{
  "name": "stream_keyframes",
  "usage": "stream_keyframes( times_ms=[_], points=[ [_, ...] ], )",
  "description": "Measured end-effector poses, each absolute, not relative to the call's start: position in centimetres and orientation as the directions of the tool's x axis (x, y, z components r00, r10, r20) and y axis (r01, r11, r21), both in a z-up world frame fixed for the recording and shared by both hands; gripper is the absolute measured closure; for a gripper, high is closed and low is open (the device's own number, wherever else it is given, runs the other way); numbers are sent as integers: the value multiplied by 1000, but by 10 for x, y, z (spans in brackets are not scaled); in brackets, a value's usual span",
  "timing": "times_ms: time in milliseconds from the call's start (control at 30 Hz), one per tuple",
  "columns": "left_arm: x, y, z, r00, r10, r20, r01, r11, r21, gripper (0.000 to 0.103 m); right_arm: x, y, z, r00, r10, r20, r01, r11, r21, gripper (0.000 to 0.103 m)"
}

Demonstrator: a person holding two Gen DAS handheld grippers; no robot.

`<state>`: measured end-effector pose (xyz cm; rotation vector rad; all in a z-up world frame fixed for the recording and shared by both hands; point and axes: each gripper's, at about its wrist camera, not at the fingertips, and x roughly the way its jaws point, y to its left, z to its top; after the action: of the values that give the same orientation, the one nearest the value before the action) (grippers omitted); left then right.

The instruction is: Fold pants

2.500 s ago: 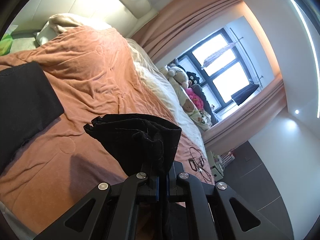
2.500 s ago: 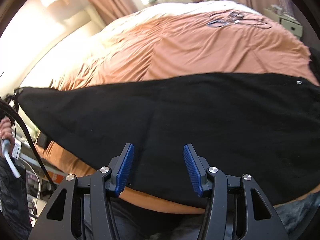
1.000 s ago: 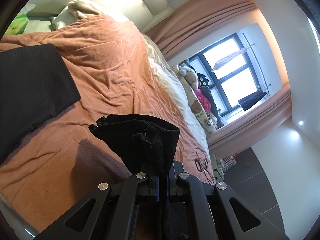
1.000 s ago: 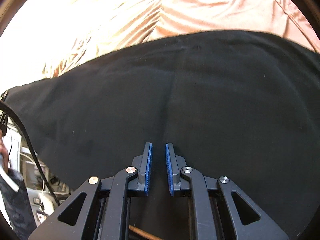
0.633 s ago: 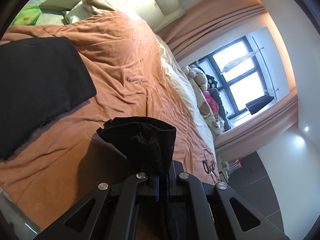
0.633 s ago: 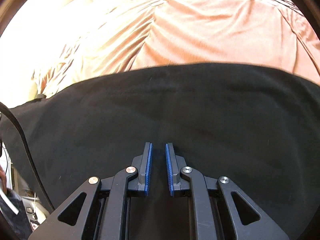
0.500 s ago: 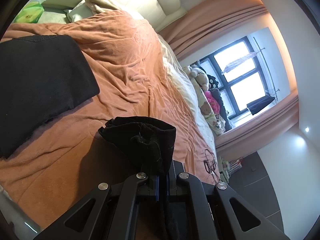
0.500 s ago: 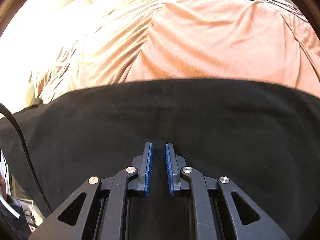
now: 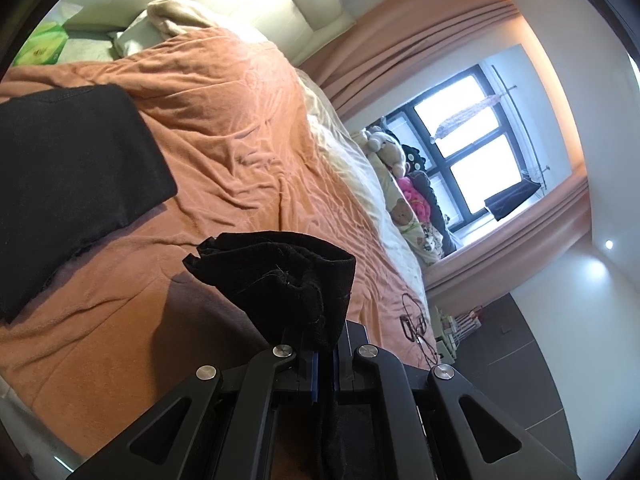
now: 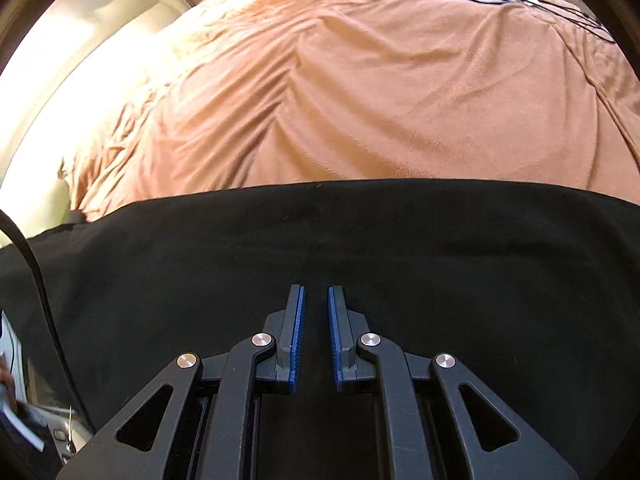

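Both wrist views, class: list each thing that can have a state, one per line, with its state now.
Left hand-held gripper: shut on a bunched end of the black pants.
Right hand-held gripper: closing, narrow gap, over the pants' flat part.
Orange blanket: spread, wrinkled.
Curtains: drawn back.

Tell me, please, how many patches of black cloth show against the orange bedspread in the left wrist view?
2: a flat panel lying on the orange bedspread at the left, and a bunched wad clamped in the left gripper. They may join out of view.
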<state>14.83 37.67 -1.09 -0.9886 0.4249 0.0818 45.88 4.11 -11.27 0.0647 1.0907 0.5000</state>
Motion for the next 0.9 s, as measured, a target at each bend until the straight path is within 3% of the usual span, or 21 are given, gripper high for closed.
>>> stream_keyframes(
  times_ms=[267, 333, 367, 400, 533, 667, 900],
  points=[
    [163, 342, 38, 926, -156, -344, -178, 622, -762, 99, 407, -8, -57, 422, 502, -755, -391, 852, 348, 86],
    [171, 328, 55, 926, -165, -340, -160, 644, -748, 99, 391, -26, -41, 466, 504, -727, -396, 854, 338, 70],
    [176, 320, 64, 925, -175, -337, -145, 656, -741, 99, 383, -35, -32, 501, 495, -709, -394, 861, 322, 53],
    [177, 315, 69, 925, -181, -333, -135, 664, -736, 99, 376, -42, -26, 526, 491, -694, -393, 864, 314, 44],
    [192, 285, 101, 926, -220, -308, -71, 699, -712, 99, 349, -68, -9, 565, 503, -654, -391, 861, 325, 41],
    [205, 255, 128, 918, -259, -300, -15, 732, -681, 99, 321, -94, 3, 595, 502, -628, -386, 864, 324, 28],
    [228, 210, 165, 902, -316, -293, 59, 764, -643, 99, 275, -151, 16, 635, 498, -591, -364, 867, 339, 27]
  ],
)
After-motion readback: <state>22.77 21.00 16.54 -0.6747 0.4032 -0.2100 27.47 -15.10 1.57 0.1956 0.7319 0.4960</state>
